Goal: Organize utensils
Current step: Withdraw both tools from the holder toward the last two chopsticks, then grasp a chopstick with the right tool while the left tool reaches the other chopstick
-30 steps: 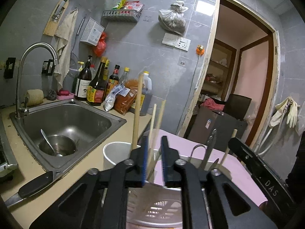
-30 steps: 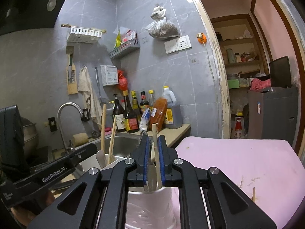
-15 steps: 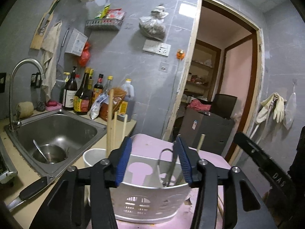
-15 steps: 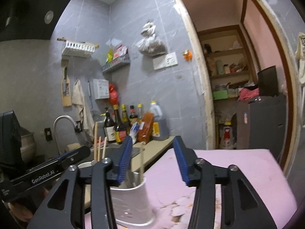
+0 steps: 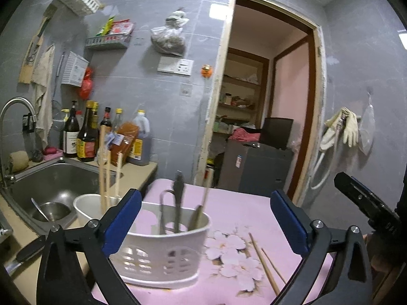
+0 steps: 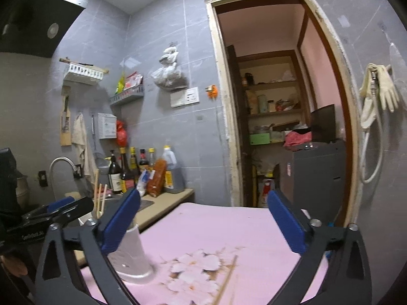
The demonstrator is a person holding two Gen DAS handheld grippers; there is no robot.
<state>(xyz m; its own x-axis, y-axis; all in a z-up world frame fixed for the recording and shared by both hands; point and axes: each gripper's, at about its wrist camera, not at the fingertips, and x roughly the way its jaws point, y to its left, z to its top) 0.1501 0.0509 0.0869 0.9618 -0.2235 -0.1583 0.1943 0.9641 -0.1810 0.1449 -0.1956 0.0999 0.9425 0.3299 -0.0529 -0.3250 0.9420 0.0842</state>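
At the far left of the left wrist view, a steel sink point(image 5: 51, 178) holds a small metal bowl point(image 5: 52, 211) with a spoon in it, and a row of sauce bottles point(image 5: 86, 134) stands on the counter behind it. Just right of the sink a white cup point(image 5: 87, 209) carries several upright wooden chopsticks point(image 5: 105, 167). Beside the cup, on the pink floral mat point(image 5: 229, 213), sits a white slotted utensil basket point(image 5: 162, 251) with a few dark metal utensils point(image 5: 178, 200) and one chopstick standing inside. The left gripper point(image 5: 206, 221) is near the basket with its blue-padded jaws opening wide; the basket shows between them, but the pads do not touch it. To the right of the basket, two loose chopsticks point(image 5: 264, 261) lie flat on the mat. In the right wrist view, the right gripper point(image 6: 203, 221) is likewise opening, jaws far apart over the mat and clasping nothing, with the basket's end point(image 6: 132, 256) by its left finger. Beyond, a doorway point(image 6: 279, 101) shows shelves
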